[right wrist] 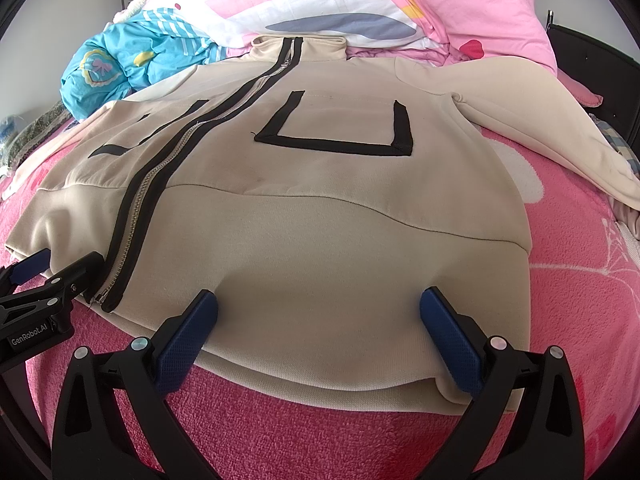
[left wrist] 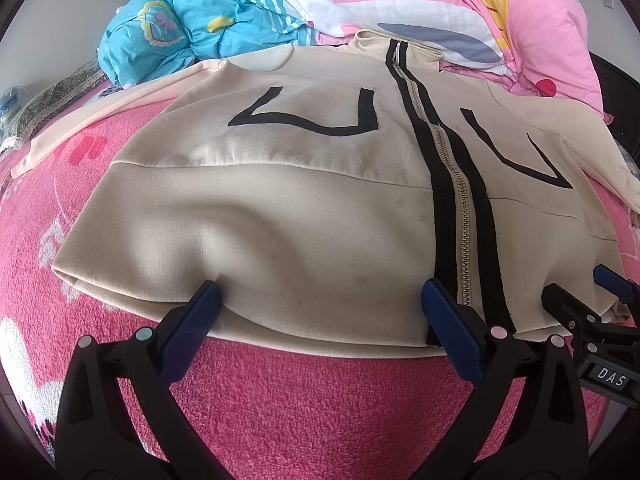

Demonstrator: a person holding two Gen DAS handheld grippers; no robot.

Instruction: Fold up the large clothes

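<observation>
A cream zip-front jacket (left wrist: 304, 208) lies spread flat, front up, on a pink fleece blanket (left wrist: 280, 412) that covers the bed. Its hem lies toward the near edge of the bed and its stand-up collar (right wrist: 300, 46) points to the far edge. The zipper (left wrist: 460, 216) is closed, with a black stripe on either side, and a black U-shaped outline marks each chest panel. One sleeve (right wrist: 552, 136) reaches out toward the right edge of the bed, the other (left wrist: 100, 116) toward the left edge.

The left gripper (left wrist: 320, 300) stands wide open over the hem, left of the zipper. Both blue finger pads (left wrist: 192, 320) rest on or just over the cloth, and nothing is pinched between them. The right gripper (right wrist: 320, 304) is spread just as wide over the hem on the other side of the zipper, its blue pads (right wrist: 448, 336) at the cloth and grasping nothing. The two tools sit side by side along the near edge.

Beyond the collar, along the far edge of the bed, a pink and white quilt (left wrist: 460, 4) is heaped up, and a bunched turquoise bedcover (left wrist: 188, 28) lies near the far left corner.
</observation>
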